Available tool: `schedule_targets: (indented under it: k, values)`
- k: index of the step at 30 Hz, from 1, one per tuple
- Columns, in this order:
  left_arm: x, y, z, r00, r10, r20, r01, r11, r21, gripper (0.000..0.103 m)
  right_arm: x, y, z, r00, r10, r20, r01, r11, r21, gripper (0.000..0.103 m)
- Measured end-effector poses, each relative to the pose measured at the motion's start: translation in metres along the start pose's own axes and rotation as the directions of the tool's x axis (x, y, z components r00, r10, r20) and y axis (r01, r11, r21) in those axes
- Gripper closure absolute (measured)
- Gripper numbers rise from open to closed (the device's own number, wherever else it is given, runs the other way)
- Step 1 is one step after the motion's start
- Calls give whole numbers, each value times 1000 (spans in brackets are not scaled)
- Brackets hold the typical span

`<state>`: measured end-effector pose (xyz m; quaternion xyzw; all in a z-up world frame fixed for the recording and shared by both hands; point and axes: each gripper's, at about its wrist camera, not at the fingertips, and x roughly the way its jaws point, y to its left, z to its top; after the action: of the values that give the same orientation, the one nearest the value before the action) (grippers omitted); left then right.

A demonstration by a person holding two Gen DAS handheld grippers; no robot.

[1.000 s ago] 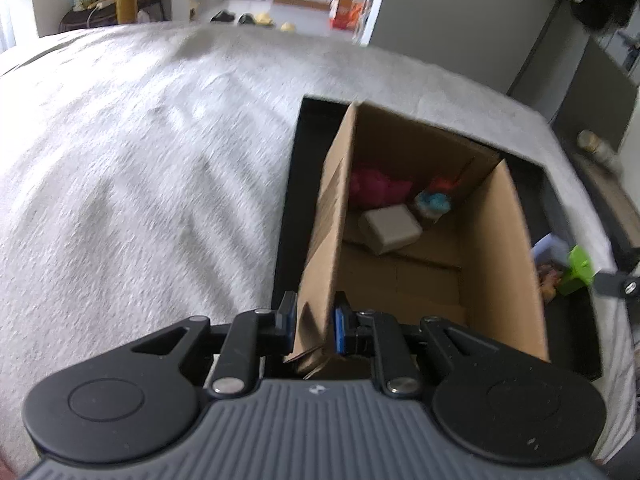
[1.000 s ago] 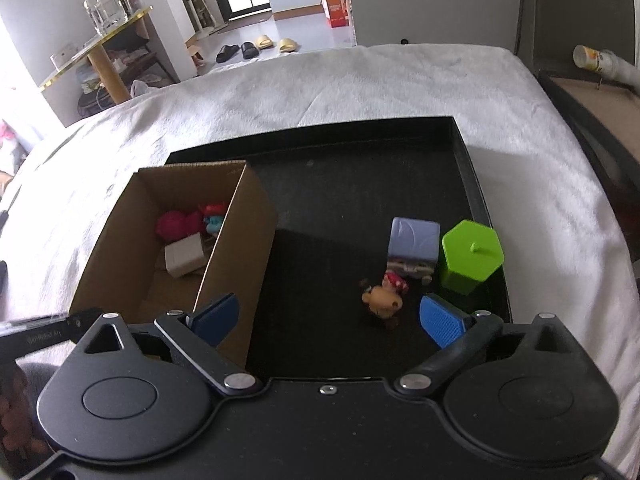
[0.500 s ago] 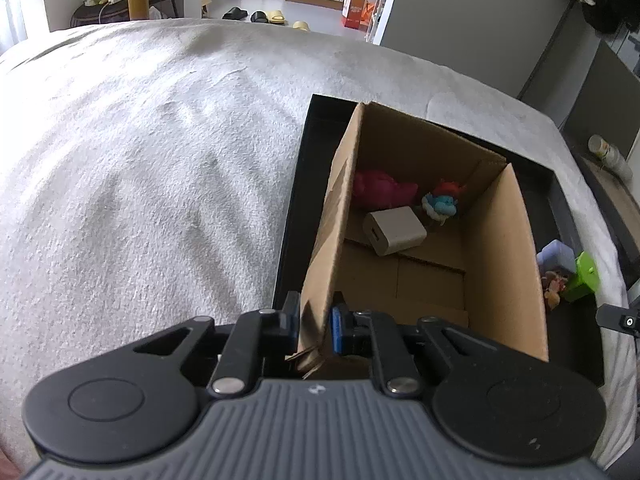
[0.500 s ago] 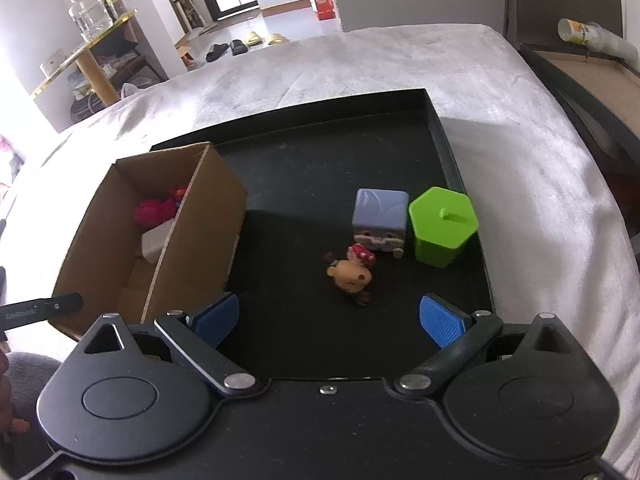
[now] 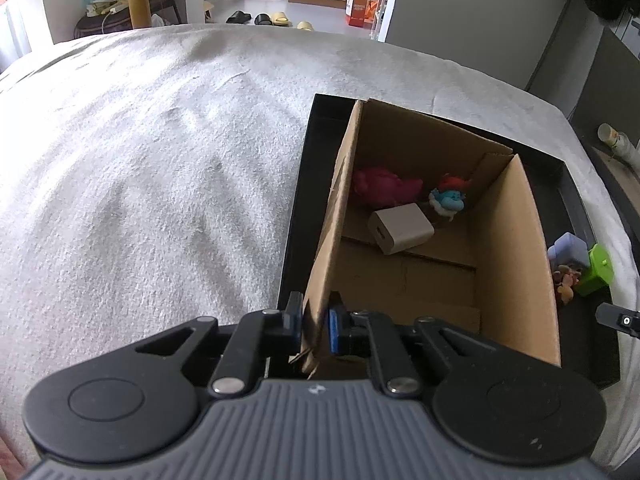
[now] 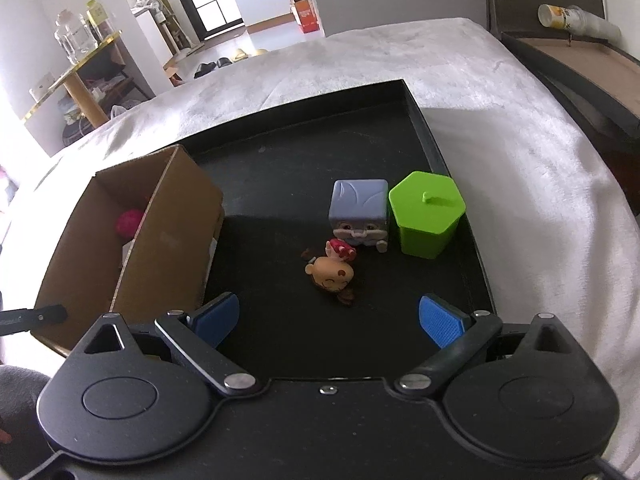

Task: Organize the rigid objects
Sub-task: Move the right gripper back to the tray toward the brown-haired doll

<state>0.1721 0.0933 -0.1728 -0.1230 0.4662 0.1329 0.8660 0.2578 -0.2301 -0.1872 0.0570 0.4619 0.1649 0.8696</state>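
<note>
An open cardboard box [image 5: 516,248] [image 6: 168,240] stands in the left part of a black tray [image 6: 416,120]. Inside it lie a pink toy [image 5: 380,186], a blue and red figure [image 5: 450,198] and a white cube [image 5: 400,228]. My left gripper [image 5: 314,326] is shut on the box's near left wall at its corner. On the tray floor lie a small brown doll [image 6: 332,272], a grey-blue cube toy [image 6: 360,210] and a green hexagonal box [image 6: 426,212]. My right gripper [image 6: 328,320] hangs open just short of the doll, nothing between its pads.
The tray sits on a white blanket [image 5: 140,160] over a bed. At the far right stands a dark side table [image 6: 580,64] with a lying cup [image 6: 576,20]. A wooden-legged table [image 6: 80,92], shoes and an orange box lie beyond the bed.
My left gripper's jaws have closed onto the box wall. The right gripper has come lower and closer to the doll, cube toy and green box, which now fill more of its view.
</note>
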Motion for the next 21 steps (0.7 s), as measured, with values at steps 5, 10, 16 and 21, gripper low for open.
schedule_targets:
  k: [5, 10, 16, 21]
  values:
    - [1, 2, 1, 1000, -2, -4, 2, 1000, -9, 91, 11, 1, 2, 1000, 3, 2, -3, 1000, 1, 15]
    - [2, 2, 1, 1000, -5, -4, 5, 1000, -8, 91, 22, 7, 3, 1000, -12, 8, 12, 1000, -4, 21]
    - [2, 3, 0, 1000, -9, -2, 9, 1000, -10, 91, 38, 23, 0, 999, -41, 3, 41, 996, -82, 34]
    - [3, 3, 0, 1000, -13, -4, 13, 1000, -12, 91, 46, 29, -1, 998, -67, 16, 69, 990, -122, 38]
